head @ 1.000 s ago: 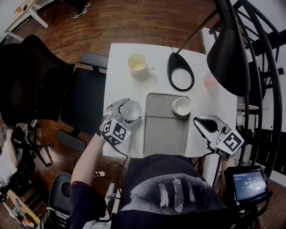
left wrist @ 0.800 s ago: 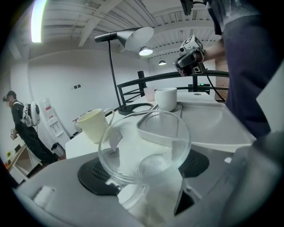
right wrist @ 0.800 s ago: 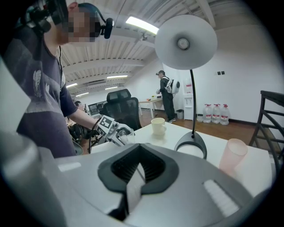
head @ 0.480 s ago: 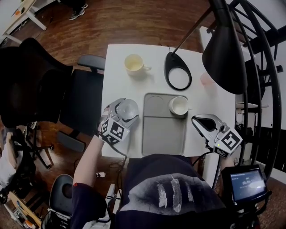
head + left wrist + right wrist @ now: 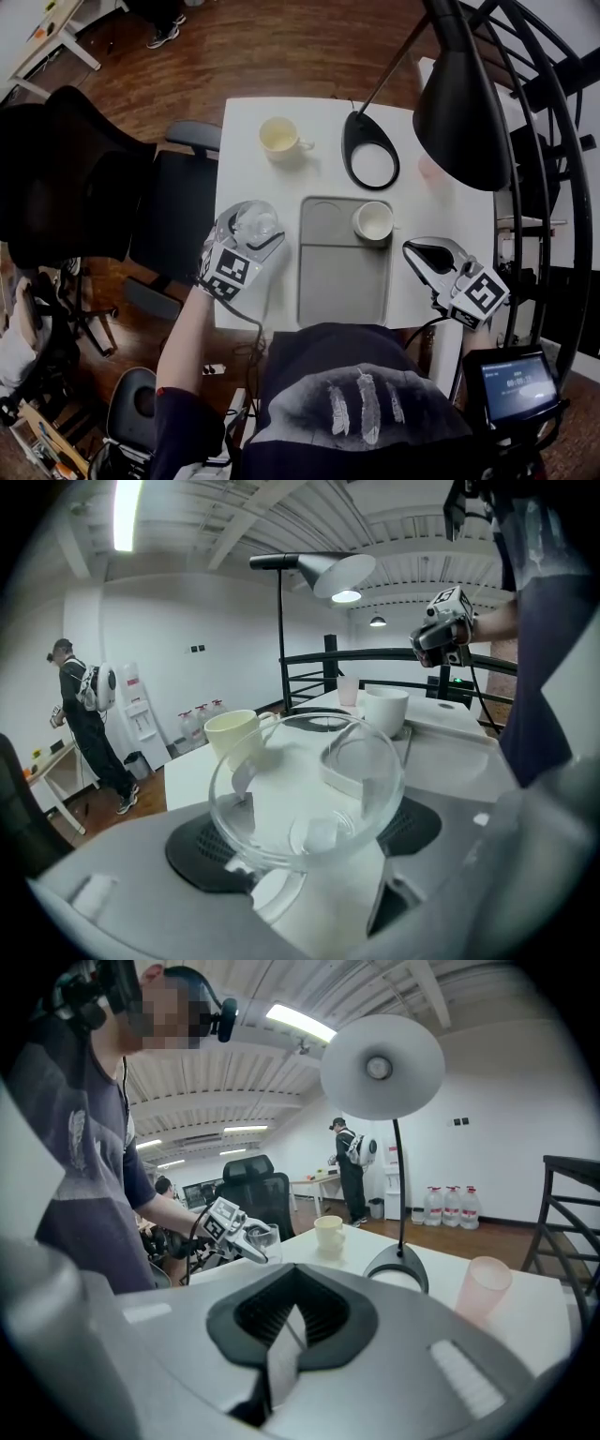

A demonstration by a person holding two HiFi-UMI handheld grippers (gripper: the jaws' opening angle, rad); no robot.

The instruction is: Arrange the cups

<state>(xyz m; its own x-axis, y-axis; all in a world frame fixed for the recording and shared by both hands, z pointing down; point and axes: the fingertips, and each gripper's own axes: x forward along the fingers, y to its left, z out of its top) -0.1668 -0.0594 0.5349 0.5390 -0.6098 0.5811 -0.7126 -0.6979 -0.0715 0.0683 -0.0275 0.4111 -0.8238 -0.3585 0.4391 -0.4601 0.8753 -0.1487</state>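
Note:
My left gripper (image 5: 249,228) is shut on a clear glass cup (image 5: 255,219) and holds it just above the white table's (image 5: 455,211) left edge. In the left gripper view the glass cup (image 5: 302,761) sits tilted between the two dark pads. A white cup (image 5: 374,221) stands in the far right corner of the grey tray (image 5: 342,277). A cream cup (image 5: 278,137) stands at the table's far left. A pink cup (image 5: 427,170) is partly hidden behind the lamp shade. My right gripper (image 5: 427,255) rests shut and empty, right of the tray.
A black floor lamp has its ring base (image 5: 371,150) on the table behind the tray, and its shade (image 5: 464,103) hangs over the right side. A black office chair (image 5: 103,178) stands left of the table. A black railing (image 5: 553,187) runs along the right.
My left gripper has risen a little with the glass cup, shifted slightly left and rolled. The right gripper has kept still.

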